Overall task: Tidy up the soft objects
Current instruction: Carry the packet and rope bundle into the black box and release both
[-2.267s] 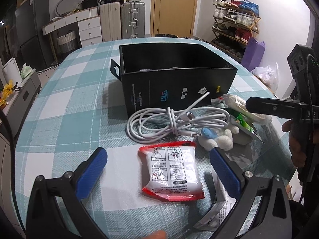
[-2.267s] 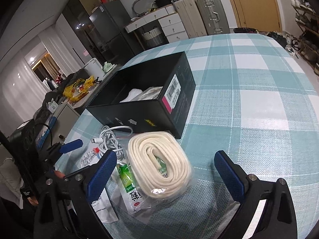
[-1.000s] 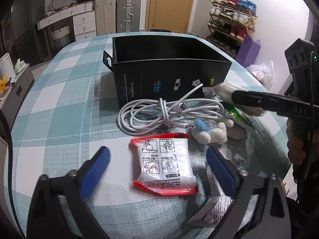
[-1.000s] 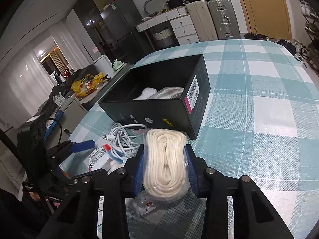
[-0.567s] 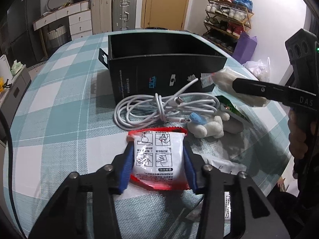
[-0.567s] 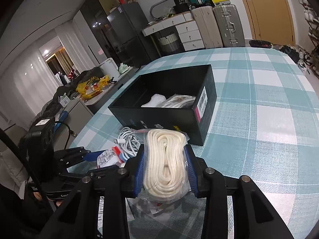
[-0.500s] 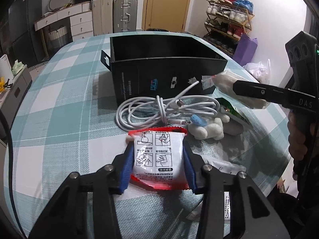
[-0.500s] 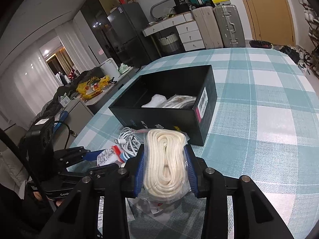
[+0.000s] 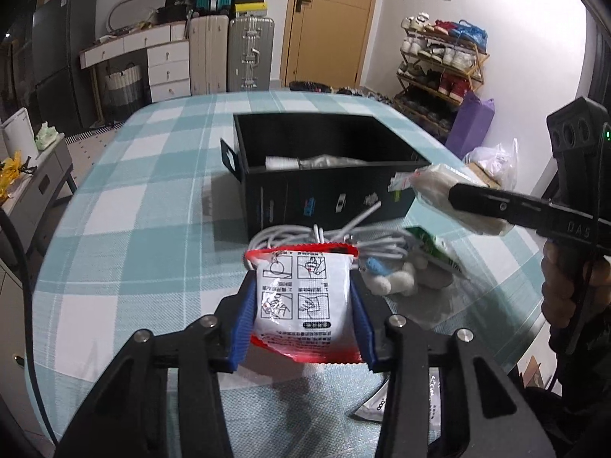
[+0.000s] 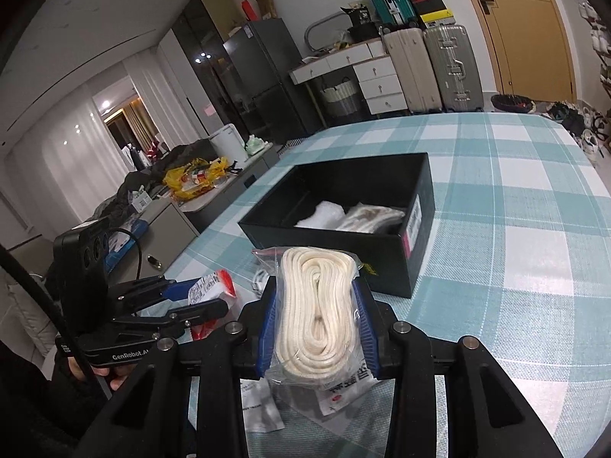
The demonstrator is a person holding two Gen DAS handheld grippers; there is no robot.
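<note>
My left gripper (image 9: pixel 302 305) is shut on a white packet with red edges (image 9: pixel 303 297) and holds it above the table. My right gripper (image 10: pixel 317 305) is shut on a bagged coil of cream rope (image 10: pixel 316 305), lifted in front of the open black box (image 10: pixel 382 263). The rope bag also shows in the left wrist view (image 9: pixel 450 198), near the box's right corner (image 9: pixel 404 194). The box holds a white soft item (image 10: pixel 322 212) and a bagged cream bundle (image 10: pixel 372 217). The left gripper with its packet shows in the right wrist view (image 10: pixel 208 294).
On the checked tablecloth (image 9: pixel 133 236) in front of the box lie a coiled white cable (image 9: pixel 328 240), a small white plush toy (image 9: pixel 389 278), a green-and-white packet (image 9: pixel 435 248) and flat leaflets (image 10: pixel 259 400). Suitcases, drawers and a shoe rack stand beyond the table.
Both grippers closed on their items about a second ago. Since then both have lifted them, and the left gripper has risen higher with the packet toward the box.
</note>
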